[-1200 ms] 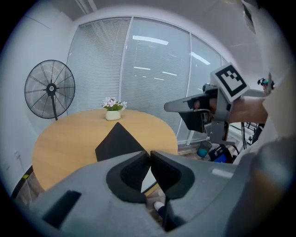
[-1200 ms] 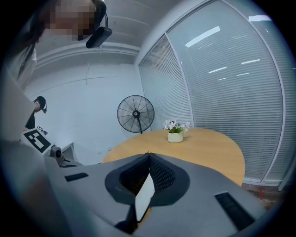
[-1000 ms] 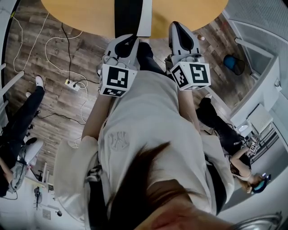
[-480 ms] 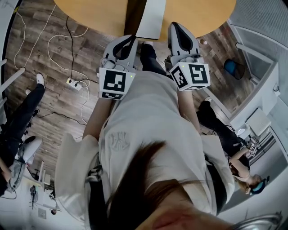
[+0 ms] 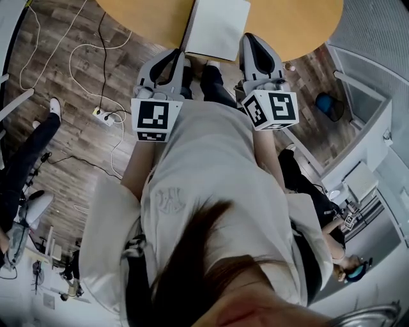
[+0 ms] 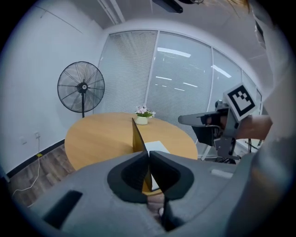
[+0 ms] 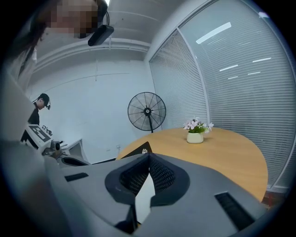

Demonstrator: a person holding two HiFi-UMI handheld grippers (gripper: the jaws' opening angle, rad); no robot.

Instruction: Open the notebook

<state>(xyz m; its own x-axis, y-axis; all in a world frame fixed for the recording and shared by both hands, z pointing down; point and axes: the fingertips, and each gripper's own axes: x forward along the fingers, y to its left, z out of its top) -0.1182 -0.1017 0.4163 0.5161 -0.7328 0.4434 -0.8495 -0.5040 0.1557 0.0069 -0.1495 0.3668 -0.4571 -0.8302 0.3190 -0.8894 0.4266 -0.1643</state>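
Observation:
The notebook lies at the near edge of the round wooden table [image 5: 147, 19], its white page [image 5: 217, 29] exposed. Its dark cover [image 6: 137, 134] stands almost upright, edge-on in the left gripper view, and its corner [image 7: 138, 151] shows in the right gripper view. My left gripper [image 5: 180, 55] is at the notebook's left edge. Its jaws [image 6: 149, 153] are closing tight on the thin cover, which runs between them. My right gripper [image 5: 248, 38] is by the page's right edge. Its tips [image 7: 149, 155] are shut together, with white page [image 7: 144, 196] visible beneath them.
A small pot of flowers [image 6: 142, 119] stands at the table's far side, with a floor fan [image 6: 81, 87] beyond it. On the wooden floor are cables and a power strip [image 5: 102, 118]. People sit at the left [image 5: 25, 159] and right [image 5: 319, 198].
The dark cover has swung from a broad face to a thin edge, and the white page now shows wide. The left gripper has shifted leftward with the cover.

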